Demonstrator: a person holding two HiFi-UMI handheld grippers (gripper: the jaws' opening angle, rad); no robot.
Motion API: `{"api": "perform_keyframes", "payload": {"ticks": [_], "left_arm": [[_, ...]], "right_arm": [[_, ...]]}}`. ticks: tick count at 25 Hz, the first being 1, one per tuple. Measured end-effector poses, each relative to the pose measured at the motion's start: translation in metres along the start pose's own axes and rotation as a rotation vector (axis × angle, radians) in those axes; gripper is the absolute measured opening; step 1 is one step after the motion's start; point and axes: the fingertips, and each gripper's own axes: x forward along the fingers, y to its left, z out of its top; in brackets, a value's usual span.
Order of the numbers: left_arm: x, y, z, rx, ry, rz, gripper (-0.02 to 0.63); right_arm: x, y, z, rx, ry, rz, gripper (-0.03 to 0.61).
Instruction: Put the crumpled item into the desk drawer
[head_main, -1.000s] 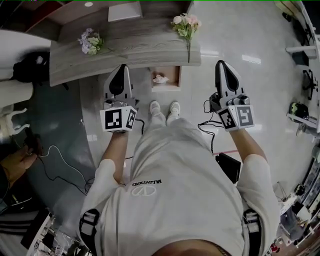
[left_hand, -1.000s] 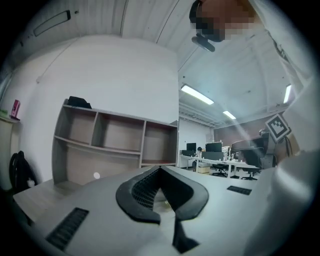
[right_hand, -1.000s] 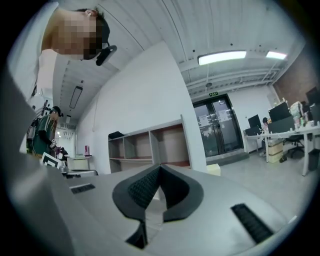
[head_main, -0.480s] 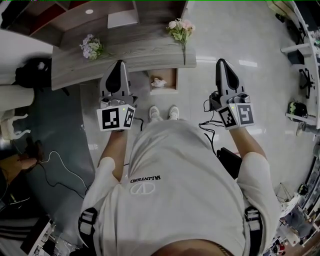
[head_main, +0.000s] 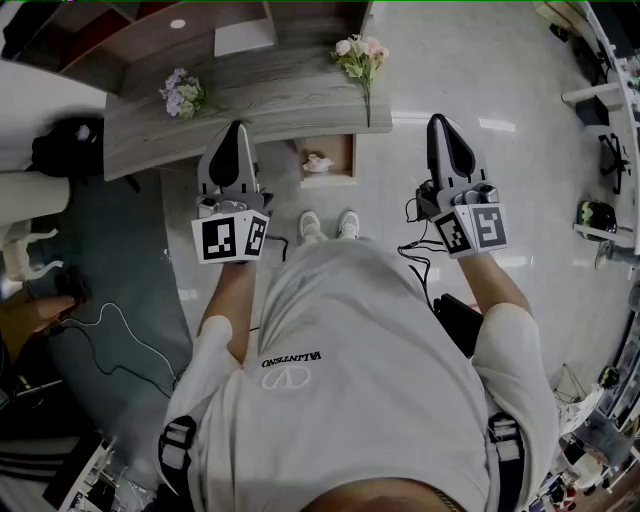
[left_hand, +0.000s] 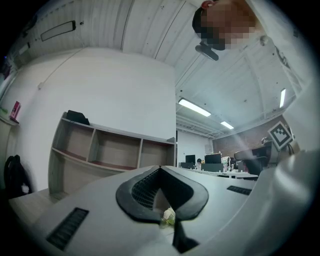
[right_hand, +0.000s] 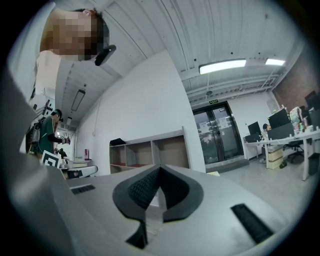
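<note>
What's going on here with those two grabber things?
A person stands at a desk with a gripper in each hand. The left gripper and the right gripper are both shut and hold nothing. The crumpled item lies in the open drawer at the desk's front edge, so it seems already put away. The drawer is not pushed shut.

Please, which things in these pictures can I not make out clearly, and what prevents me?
- Crumpled item in the open drawer, head view: too small to tell its material.
- Back of the drawer, head view: hidden under the desk top.
- Small pale thing, left gripper view: mostly hidden behind the shut left gripper, so it cannot be identified.
- Drawer and crumpled item: outside both gripper views.
</note>
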Motion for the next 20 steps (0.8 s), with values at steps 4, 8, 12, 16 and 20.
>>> {"api": "perform_keyframes", "payload": {"ticks": [4, 8, 12, 16, 20], "left_arm": [[0.001, -0.002, -0.003, -0.008, 0.005, -0.002, 0.002], [0.003, -0.007, -0.003, -0.012, 0.005, -0.011, 0.002], [0.005, -0.011, -0.004, -0.012, 0.006, -0.02, 0.002], [0.006, -0.013, -0.004, -0.01, 0.003, -0.019, 0.002], [0.007, -0.016, -0.004, -0.009, 0.004, -0.02, 0.002]], "right_arm": [[0.001, 0.001, 0.0, -0.006, 0.002, 0.006, 0.0], [0.002, 0.0, 0.002, -0.012, 0.001, 0.004, -0.002], [0.002, 0.001, 0.002, -0.017, -0.001, 0.007, -0.002], [0.001, 0.002, 0.002, -0.016, -0.001, 0.015, -0.002], [-0.001, 0.0, 0.003, -0.018, -0.002, 0.016, -0.002]]}}
